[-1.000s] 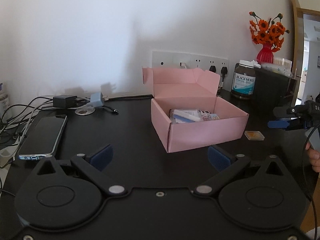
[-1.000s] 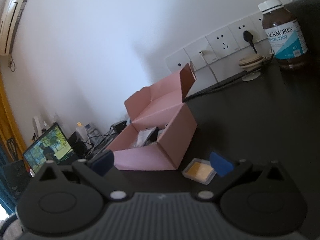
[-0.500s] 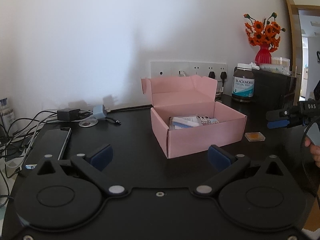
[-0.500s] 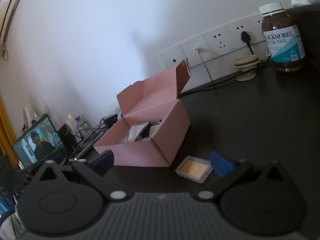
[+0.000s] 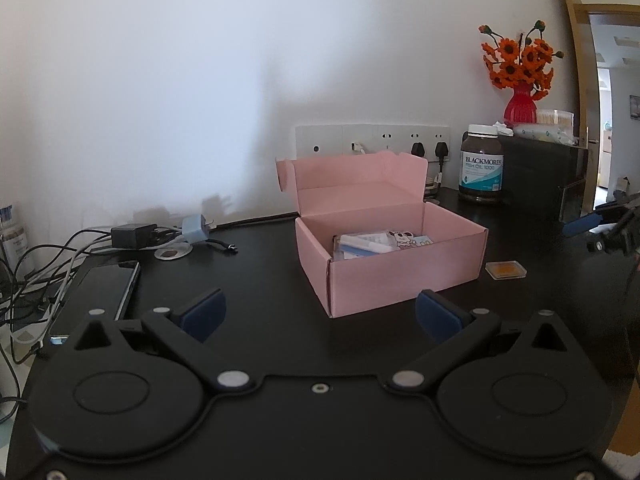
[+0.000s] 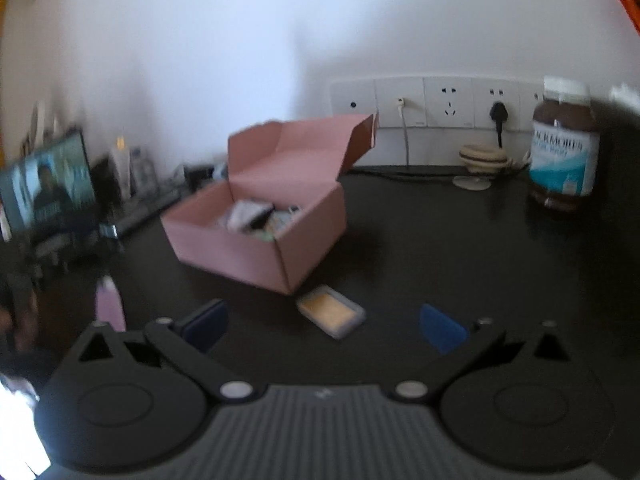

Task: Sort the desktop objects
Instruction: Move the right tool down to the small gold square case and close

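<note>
1. The right gripper (image 6: 324,322) is held spread and empty, low over the dark counter (image 6: 460,248); the view is blurred.
2. The small clear case (image 6: 331,311) with the orange insert lies flat just ahead of the right gripper, between its fingertips and slightly left of centre, close beside the near corner of the pink box (image 6: 260,236).
3. A centred, level approach is advised, with the case taken across its narrow sides; being thin, it is judged likely to slide.
4. The open pink box, already holding items, is judged the drop target beyond.
5. The left gripper (image 5: 320,314) is also spread and empty, facing the box front.
</note>
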Available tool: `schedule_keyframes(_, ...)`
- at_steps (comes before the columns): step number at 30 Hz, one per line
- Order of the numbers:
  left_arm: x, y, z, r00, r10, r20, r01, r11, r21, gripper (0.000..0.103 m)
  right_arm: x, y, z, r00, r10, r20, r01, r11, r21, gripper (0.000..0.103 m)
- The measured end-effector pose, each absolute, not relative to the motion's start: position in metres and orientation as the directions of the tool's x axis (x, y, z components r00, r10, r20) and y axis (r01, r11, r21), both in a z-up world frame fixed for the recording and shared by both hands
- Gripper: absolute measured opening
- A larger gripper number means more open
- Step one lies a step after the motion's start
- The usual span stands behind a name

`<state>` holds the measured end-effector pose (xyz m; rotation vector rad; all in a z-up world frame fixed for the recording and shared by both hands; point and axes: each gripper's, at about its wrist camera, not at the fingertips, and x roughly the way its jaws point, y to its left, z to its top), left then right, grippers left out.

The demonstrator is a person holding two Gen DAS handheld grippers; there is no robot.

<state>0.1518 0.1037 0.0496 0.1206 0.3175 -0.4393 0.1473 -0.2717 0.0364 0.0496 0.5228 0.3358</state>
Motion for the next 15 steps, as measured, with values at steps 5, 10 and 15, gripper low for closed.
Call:
schedule_keyframes(5,0.152,0.104,0.049,0.858,-0.394,-0.329,0.431,0.901,0.044,0.103,0.146,-0.266,0.031,0.798,0.289,-0.529,-0.348,0.937,-0.012,0.102)
schedule_keyframes(10,0.152,0.102,0.049,0.860,-0.388,-0.332,0.426,0.903,0.049,0.103,0.163,-0.249,0.020,0.760,0.295,-0.580,-0.424,0.901,-0.097,0.102)
schedule_keyframes(15,0.153,0.102,0.049,0.859,-0.387,-0.335,0.426,0.903,0.050,0.103,0.179,-0.245,0.020,0.738,0.303,-0.603,-0.427,0.902,-0.069,0.102)
